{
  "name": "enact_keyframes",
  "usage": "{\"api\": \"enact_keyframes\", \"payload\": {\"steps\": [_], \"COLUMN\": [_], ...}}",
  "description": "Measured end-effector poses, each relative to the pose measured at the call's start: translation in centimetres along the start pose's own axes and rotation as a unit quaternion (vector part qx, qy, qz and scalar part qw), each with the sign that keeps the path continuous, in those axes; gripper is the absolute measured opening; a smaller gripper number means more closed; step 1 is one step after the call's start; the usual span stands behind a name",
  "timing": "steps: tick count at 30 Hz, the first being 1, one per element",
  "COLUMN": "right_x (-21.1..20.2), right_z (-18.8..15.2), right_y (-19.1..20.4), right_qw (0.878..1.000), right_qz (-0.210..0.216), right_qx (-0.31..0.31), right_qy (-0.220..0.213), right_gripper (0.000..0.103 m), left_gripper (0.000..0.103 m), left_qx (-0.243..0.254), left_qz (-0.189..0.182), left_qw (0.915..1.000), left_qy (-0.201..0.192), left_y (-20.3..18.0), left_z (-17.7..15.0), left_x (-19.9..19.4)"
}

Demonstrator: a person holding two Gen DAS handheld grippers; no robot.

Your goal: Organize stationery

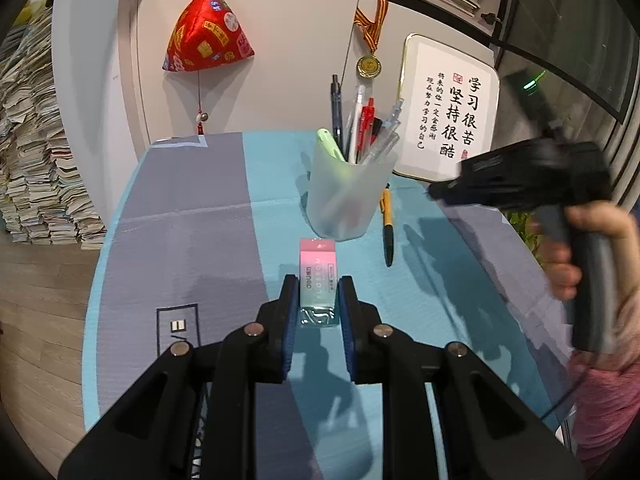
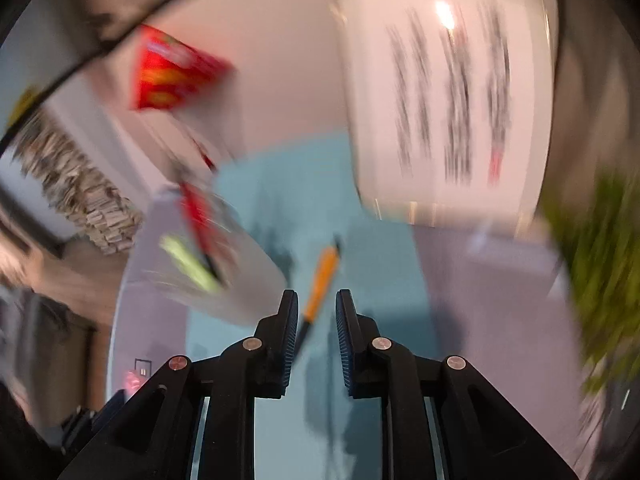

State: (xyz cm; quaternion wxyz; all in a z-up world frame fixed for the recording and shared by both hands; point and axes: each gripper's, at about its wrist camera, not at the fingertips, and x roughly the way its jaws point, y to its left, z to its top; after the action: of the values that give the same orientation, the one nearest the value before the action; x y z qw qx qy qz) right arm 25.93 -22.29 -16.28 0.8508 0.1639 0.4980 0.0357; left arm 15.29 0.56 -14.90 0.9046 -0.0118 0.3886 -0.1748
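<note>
Left gripper (image 1: pixel 319 292) clamped on eraser (image 1: pixel 317 278) — right gripper (image 2: pixel 317 304) slightly open, empty, above orange pen (image 2: pixel 320 286).

Home study corner: tall stacks of papers (image 1: pixel 36 152) on wooden floor at left, red hanging ornament (image 1: pixel 206 32) and medal (image 1: pixel 369 66) on far wall, framed calligraphy (image 1: pixel 448 112) on table (image 1: pixel 192 208).

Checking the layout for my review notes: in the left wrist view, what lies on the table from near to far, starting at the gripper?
left gripper, closed on the eraser → frosted pen cup holding pens → framed calligraphy sign propped at the back. The orange pen lies beside the cup, so its place in the order is unclear.
</note>
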Motion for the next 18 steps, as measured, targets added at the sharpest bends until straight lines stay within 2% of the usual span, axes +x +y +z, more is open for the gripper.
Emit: {"api": "enact_keyframes", "payload": {"steps": [10,16,18], "right_x": [5.2,7.5,7.6], "right_z": [2.9,3.1,2.9], "right_y": [-0.2,0.2,0.3], "right_qw": [0.998,0.998,0.999], "right_qz": [0.022,0.006,0.003], "right_qx": [0.065,0.049,0.040], "right_qy": [0.015,0.032,0.025], "right_gripper": [0.018,0.018,0.018], "left_gripper": [0.019,0.019,0.019], "left_qx": [0.006,0.001,-0.001], "left_qz": [0.016,0.018,0.019], "left_qw": [0.9999,0.9998,0.9998], "left_qy": [0.003,0.006,0.007], "left_y": [0.3,0.8,0.9], "left_z": [0.0,0.2,0.2], "left_x": [0.0,0.4,0.5]}}
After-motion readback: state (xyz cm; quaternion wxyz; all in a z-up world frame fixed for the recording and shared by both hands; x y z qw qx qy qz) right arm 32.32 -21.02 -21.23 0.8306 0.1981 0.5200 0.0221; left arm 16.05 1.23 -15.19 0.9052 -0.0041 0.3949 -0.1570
